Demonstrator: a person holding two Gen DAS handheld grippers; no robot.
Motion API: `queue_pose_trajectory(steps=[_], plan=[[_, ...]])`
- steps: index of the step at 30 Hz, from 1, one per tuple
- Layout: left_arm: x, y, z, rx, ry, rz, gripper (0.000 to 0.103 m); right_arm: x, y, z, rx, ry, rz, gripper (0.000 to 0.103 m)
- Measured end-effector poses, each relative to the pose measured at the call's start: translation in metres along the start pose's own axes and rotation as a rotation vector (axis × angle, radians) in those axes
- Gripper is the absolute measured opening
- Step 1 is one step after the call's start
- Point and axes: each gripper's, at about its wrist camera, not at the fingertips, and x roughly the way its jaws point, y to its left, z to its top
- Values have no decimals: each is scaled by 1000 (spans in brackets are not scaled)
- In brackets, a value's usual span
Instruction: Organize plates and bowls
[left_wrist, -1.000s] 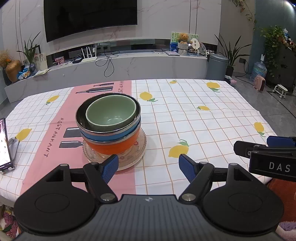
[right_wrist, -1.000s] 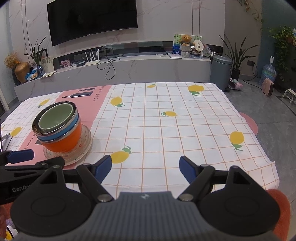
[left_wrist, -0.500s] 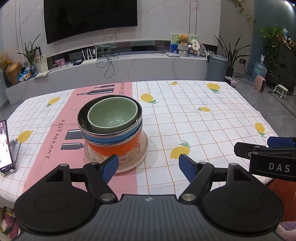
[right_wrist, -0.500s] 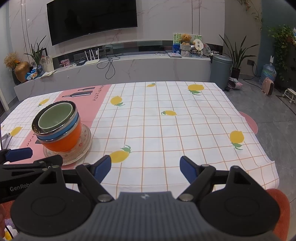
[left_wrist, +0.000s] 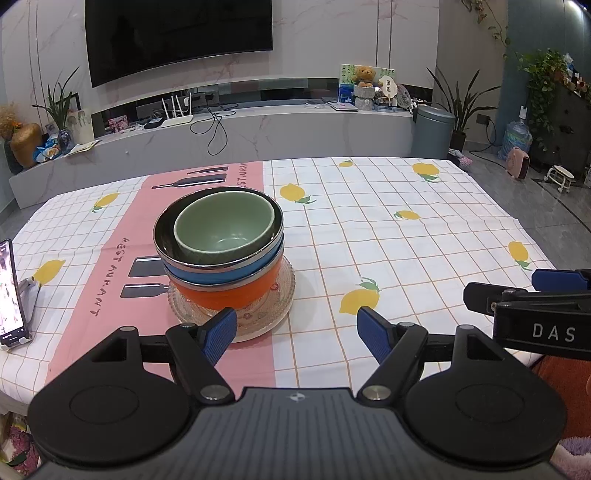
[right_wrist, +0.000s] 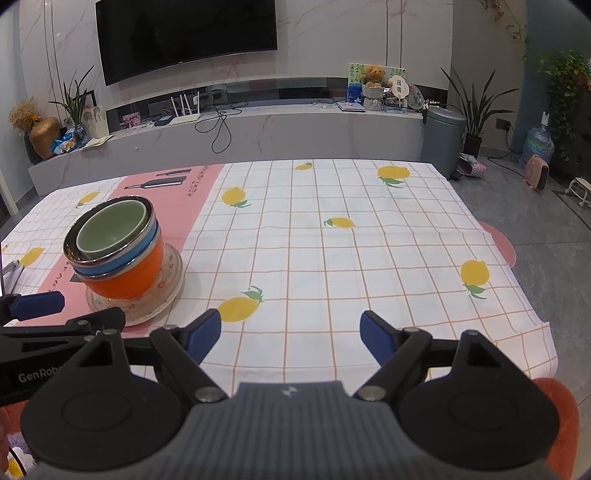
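Note:
A stack of bowls stands on a clear glass plate (left_wrist: 280, 291) (right_wrist: 171, 288) on the pink strip of the tablecloth. From the bottom up it is an orange bowl (left_wrist: 236, 293) (right_wrist: 127, 275), a blue bowl (left_wrist: 221, 271) (right_wrist: 122, 258) with a steel rim, and a pale green bowl (left_wrist: 225, 230) (right_wrist: 110, 230) nested on top. My left gripper (left_wrist: 297, 330) hangs open just in front of the stack, nothing between its fingers. My right gripper (right_wrist: 290, 332) is open over bare cloth to the right of the stack, near the table's front edge.
A phone (left_wrist: 9, 291) stands propped at the table's left edge. The table (right_wrist: 332, 258) carries a lemon-print checked cloth. Beyond it are a long marble TV bench (left_wrist: 240, 136), a grey bin (left_wrist: 432, 129) and plants. An orange-red seat (right_wrist: 554, 406) shows below the front edge.

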Motion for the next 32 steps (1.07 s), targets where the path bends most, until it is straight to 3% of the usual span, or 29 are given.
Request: queue_pose_trajectory(steps=[32], plan=[[-1,3,-1,-9,-6,-5,87,3,2,-1,-10,15,4,83]])
